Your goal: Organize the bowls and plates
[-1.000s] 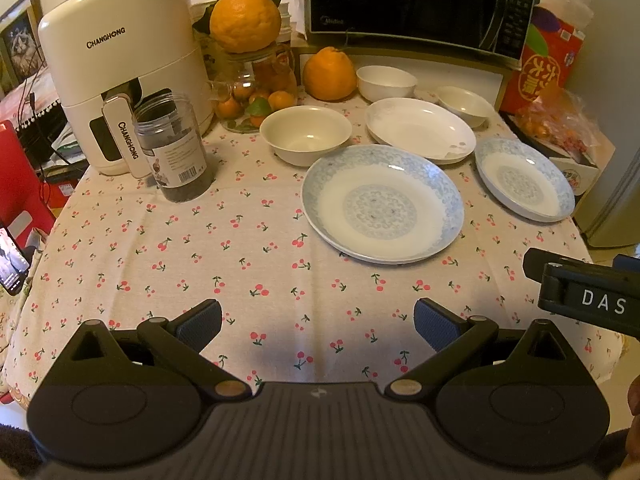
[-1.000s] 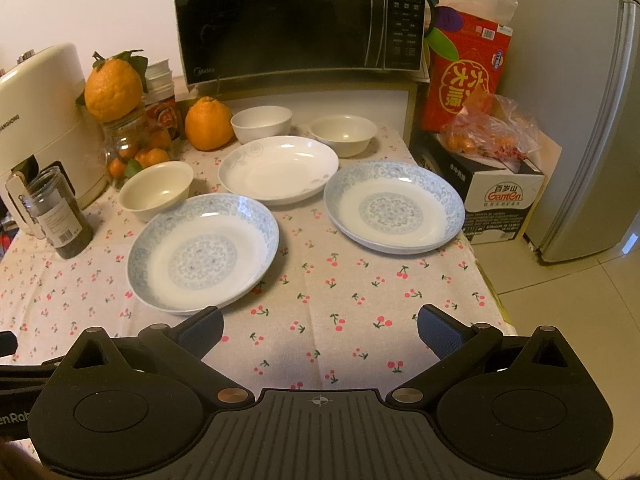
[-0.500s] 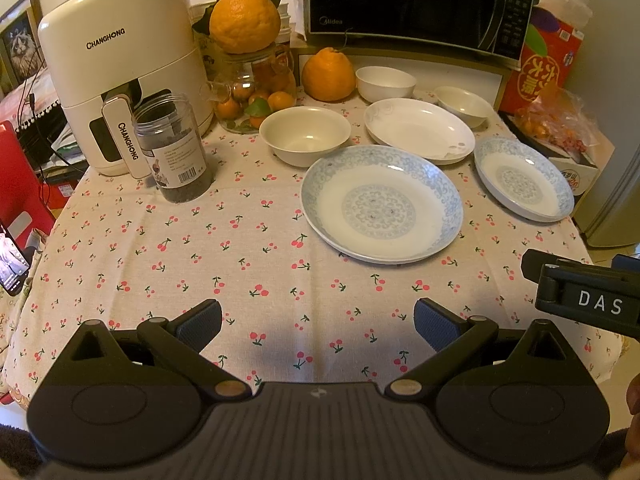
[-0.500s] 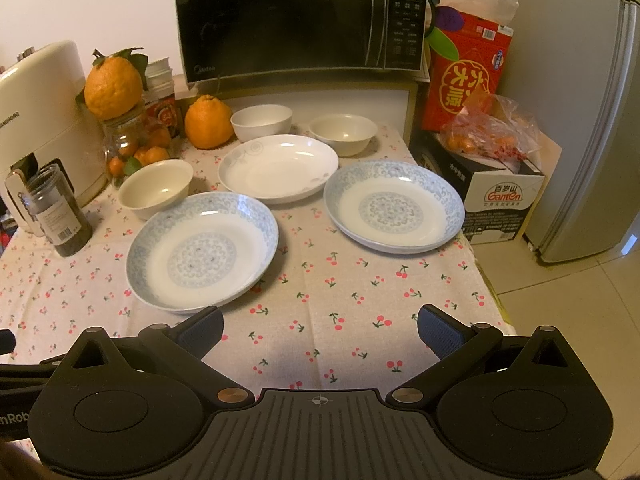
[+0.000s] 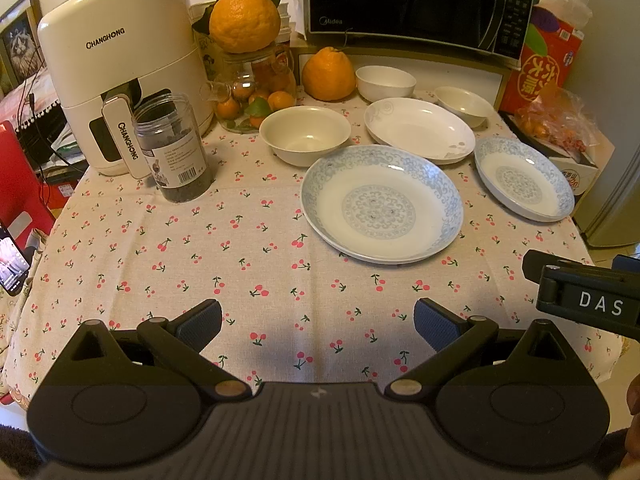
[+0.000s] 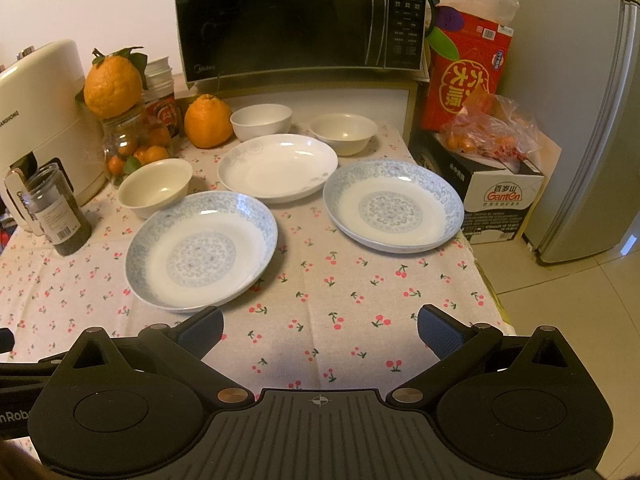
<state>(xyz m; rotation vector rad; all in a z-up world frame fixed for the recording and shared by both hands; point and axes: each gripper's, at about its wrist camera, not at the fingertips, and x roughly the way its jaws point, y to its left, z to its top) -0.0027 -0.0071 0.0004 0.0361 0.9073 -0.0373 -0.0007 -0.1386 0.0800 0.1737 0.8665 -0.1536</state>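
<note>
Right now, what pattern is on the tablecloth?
Small red cherries on beige tablecloth; clearest in the left wrist view.

The left tool (image 5: 318,320) hangs over the cherry-print worktop (image 5: 240,272), its fingers wide apart and holding nothing. Ahead lies a big blue-patterned plate (image 5: 381,204), a cream bowl (image 5: 305,134) just behind it, a white plate (image 5: 420,130) and a smaller blue-patterned plate (image 5: 524,178) further right. A dark jar (image 5: 174,148) stands beside a Changhong air fryer (image 5: 120,68).
</note>
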